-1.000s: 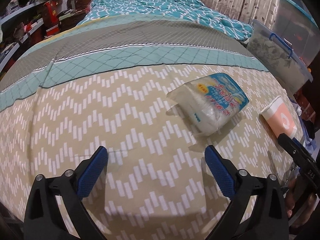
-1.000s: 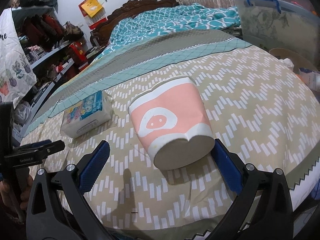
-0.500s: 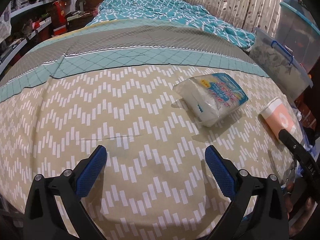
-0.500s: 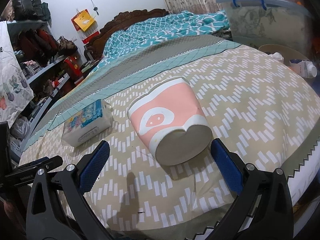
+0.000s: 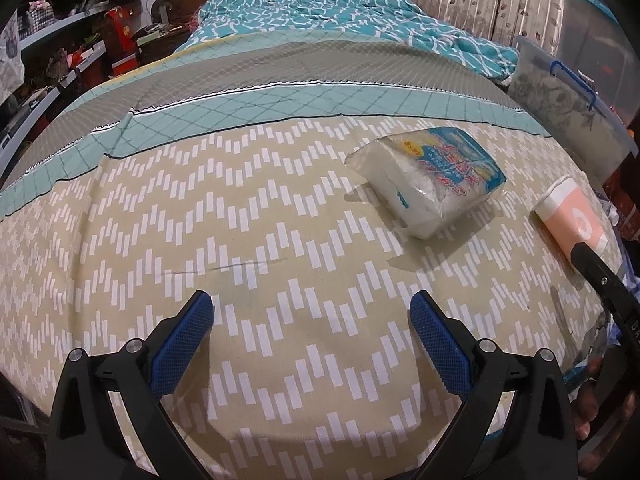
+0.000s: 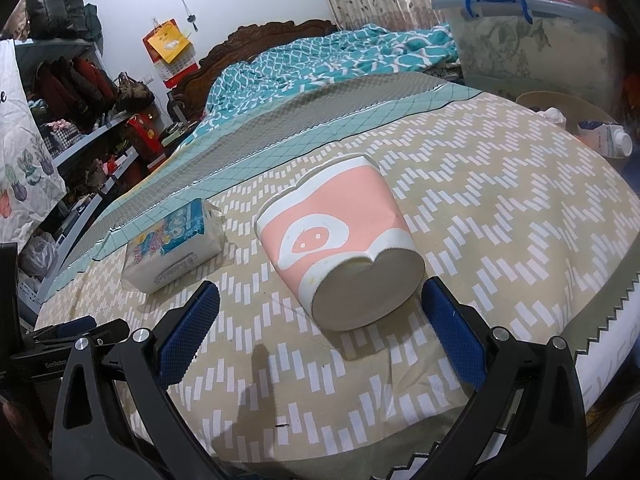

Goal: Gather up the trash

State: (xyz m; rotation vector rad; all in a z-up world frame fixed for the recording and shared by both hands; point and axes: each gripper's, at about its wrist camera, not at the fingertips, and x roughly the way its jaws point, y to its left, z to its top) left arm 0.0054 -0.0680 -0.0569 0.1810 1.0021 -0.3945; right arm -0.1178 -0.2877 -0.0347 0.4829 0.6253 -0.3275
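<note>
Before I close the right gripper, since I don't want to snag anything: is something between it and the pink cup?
Nothing visible. The pink cup lies on its side on the bedspread, its base facing the open right gripper. The tissue pack lies apart, off to the left.

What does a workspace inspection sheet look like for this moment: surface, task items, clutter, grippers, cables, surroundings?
Surface: bed cover, beige zigzag print with a teal band further up.
Job's things: pink paper cup dented, lying on its side, base toward the right wrist camera; tissue pack lying beside it, apart.
Clutter: carton and crumpled paper at the bed's far right edge.
Grippers: left gripper open, over bare cover; right gripper open, the cup's base between its fingers, contact not clear.
Cables: nothing seen.
Surroundings: teal quilt, lidded storage bin, crowded shelves, curtains.
</note>
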